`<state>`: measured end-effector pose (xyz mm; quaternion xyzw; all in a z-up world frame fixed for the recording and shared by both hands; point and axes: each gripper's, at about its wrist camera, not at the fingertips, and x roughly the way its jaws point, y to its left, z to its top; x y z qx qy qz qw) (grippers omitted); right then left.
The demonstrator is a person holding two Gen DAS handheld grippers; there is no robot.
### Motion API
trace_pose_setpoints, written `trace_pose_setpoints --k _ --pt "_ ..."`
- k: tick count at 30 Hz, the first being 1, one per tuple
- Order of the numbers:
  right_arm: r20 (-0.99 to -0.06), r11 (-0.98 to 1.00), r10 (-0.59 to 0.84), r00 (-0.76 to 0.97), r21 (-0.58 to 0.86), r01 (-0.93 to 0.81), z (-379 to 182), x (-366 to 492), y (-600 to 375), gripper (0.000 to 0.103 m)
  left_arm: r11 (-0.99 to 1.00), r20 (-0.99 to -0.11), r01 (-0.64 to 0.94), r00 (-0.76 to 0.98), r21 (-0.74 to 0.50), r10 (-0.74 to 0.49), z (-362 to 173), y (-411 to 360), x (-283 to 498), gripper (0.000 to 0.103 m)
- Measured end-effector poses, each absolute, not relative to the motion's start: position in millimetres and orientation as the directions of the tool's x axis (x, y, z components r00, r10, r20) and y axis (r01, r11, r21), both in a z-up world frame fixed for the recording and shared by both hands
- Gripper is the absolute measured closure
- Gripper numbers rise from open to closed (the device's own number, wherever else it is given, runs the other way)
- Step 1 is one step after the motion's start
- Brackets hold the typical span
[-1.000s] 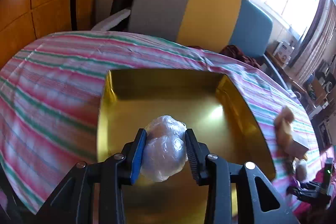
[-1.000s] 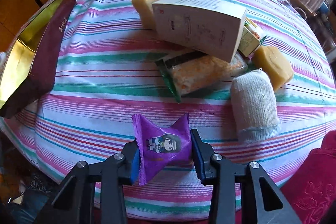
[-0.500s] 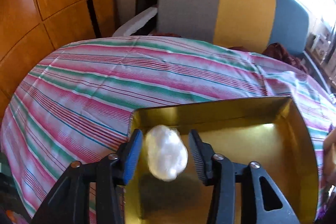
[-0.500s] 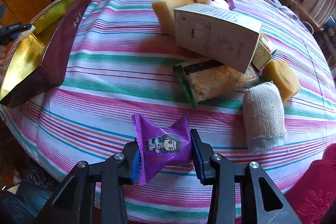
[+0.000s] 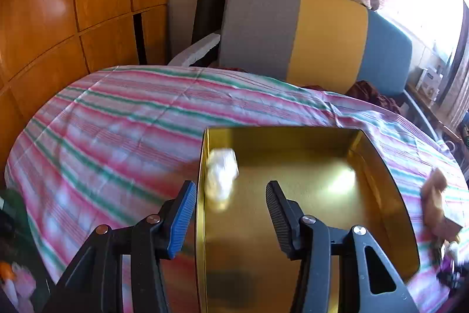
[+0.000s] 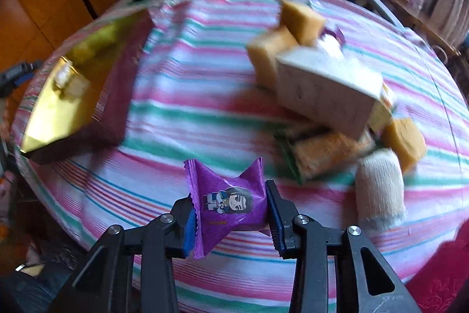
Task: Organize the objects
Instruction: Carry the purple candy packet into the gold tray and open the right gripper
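Covering the desk (image 6: 205, 96), a striped cloth carries a gold tray (image 5: 293, 195) and a heap of snacks (image 6: 328, 96). Left tongs (image 5: 230, 195) stand released, jaws just opened, a white wrapped lump (image 5: 221, 175) blurred in the tray beyond. Right tongs (image 6: 230, 213) clench a purple packet (image 6: 228, 201) above the desk.

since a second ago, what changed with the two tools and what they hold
The left tool has just been opening and let go of the plastic-wrapped ball, now lying in the gold tray by its left wall. The right tool stays shut on the purple packet; the pile on the striped cloth is unchanged.
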<state>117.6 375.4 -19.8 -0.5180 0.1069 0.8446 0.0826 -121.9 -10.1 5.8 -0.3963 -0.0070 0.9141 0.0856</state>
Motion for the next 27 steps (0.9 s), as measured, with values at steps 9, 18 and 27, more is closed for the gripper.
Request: trace_pose_setpoints --k 9,18,27 --pt "-0.803 -0.98 -0.137 -0.581 0.196 -0.039 14 26 278 0.062 -0.982 -0.743 -0.085 -0.643 -0.17 0.184 -4 -40 -70 0.053" --pt "-0.809 -0.953 -0.302 -0.505 0.243 0.18 -9 -68 170 0.062 -0.985 -0.738 -0.029 -0.658 -0.171 0.147 -4 -64 -50 0.053" --pt "-0.821 -0.924 -0.383 -0.424 0.335 0.185 -50 -136 106 0.059 -0.986 -0.75 0.016 -0.651 -0.168 0.118 -12 -75 -49 0.053"
